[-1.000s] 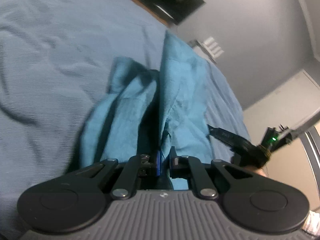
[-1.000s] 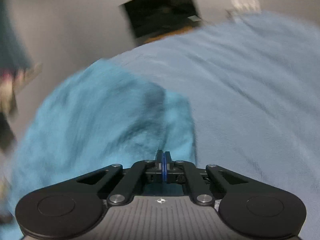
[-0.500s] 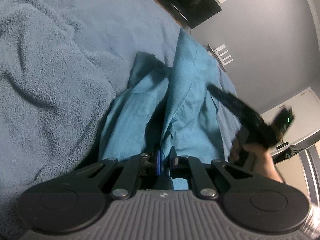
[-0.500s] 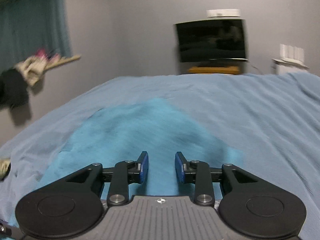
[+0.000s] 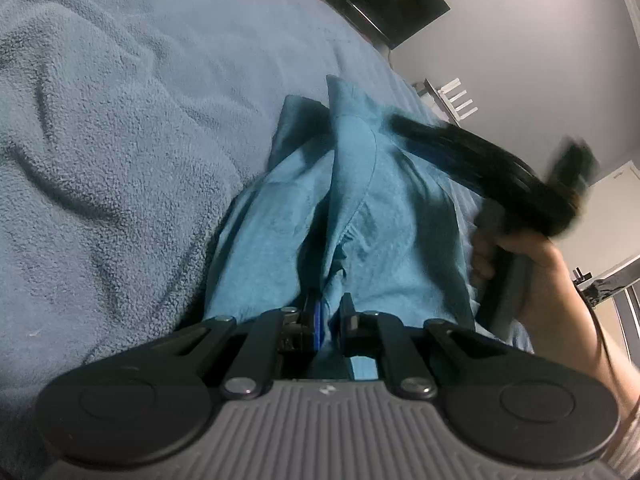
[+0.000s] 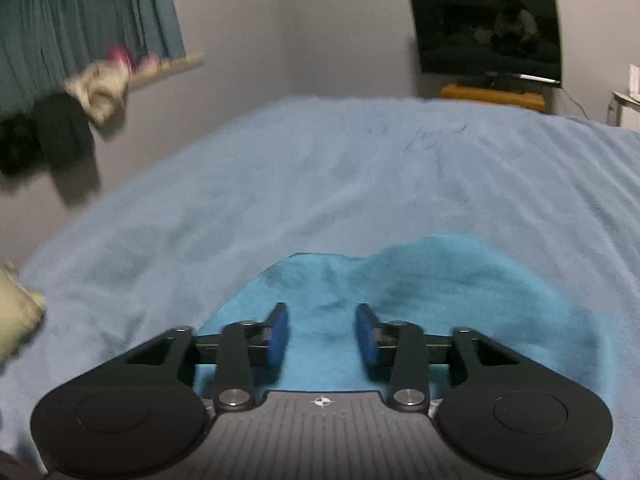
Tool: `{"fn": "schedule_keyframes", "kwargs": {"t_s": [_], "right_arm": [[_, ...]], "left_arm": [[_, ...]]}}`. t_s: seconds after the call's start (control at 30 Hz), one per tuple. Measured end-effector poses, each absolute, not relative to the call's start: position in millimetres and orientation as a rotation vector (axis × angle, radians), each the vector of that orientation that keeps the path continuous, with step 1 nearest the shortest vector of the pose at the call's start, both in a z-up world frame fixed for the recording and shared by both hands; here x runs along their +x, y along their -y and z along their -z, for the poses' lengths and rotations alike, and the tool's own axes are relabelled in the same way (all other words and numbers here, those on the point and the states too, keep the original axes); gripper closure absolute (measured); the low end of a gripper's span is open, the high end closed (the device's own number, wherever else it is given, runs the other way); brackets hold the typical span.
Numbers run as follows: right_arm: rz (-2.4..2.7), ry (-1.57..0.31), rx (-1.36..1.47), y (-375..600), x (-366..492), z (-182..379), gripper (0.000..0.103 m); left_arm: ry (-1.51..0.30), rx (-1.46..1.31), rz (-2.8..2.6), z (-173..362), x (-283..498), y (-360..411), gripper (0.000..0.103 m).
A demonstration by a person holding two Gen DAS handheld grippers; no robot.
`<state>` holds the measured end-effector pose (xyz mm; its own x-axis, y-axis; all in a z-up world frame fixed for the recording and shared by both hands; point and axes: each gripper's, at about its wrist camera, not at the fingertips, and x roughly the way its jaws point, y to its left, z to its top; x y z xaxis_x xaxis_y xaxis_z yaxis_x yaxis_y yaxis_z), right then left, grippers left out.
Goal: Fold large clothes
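Observation:
A teal garment [image 5: 360,220] lies bunched in long folds on the blue fleece bed cover [image 5: 120,140]. My left gripper [image 5: 330,316] is shut on a fold of the garment's near edge. In the left wrist view my right gripper [image 5: 480,168] shows blurred over the garment's right side, held by a bare hand. In the right wrist view my right gripper [image 6: 322,336] is open and empty, just above the teal garment [image 6: 440,300], which spreads over the bed cover [image 6: 320,168].
A dark TV [image 6: 486,36] on a wooden stand [image 6: 494,96] stands past the far end of the bed. Teal curtains [image 6: 80,16] and hanging clothes [image 6: 60,128] are on the left wall. A pale cloth [image 6: 16,312] lies at the bed's left edge.
My right gripper opened and let go of the garment, then swung up over it. My left gripper kept its hold and dropped nearer to the bed.

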<state>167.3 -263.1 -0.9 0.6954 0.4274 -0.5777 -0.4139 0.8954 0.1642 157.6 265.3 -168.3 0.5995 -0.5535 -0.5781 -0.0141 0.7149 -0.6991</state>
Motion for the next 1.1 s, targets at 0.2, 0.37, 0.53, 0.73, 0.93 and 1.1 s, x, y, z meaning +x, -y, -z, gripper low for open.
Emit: {"fn": "schedule_keyframes", "kwargs": {"t_s": [0.2,0.37,0.53,0.73,0.93,1.1], "right_arm": [[-0.332,-0.652,0.12,381,144,-8,0.025],[-0.366,-0.808,0.393,459,157,27,0.014],[-0.491,-0.905,0.62,479,179,67,0.007],[-0.622,-0.947,0.803,479,204,106,0.002],[-0.57,-0.837,0.84,466,197,115,0.037],[-0.529,-0.69,0.826,492,161,77,0.047]], "left_arm": [[-0.886,-0.748,0.354,174,162,-267,0.098],[-0.887,-0.748,0.353,177,163,-269,0.098],[-0.893,-0.761,0.348,178,163,-271,0.097],[-0.926,-0.87,0.353,197,171,-283,0.095],[-0.934,-0.898,0.36,206,179,-284,0.095],[-0.946,-0.734,0.416,192,202,-244,0.096]]}}
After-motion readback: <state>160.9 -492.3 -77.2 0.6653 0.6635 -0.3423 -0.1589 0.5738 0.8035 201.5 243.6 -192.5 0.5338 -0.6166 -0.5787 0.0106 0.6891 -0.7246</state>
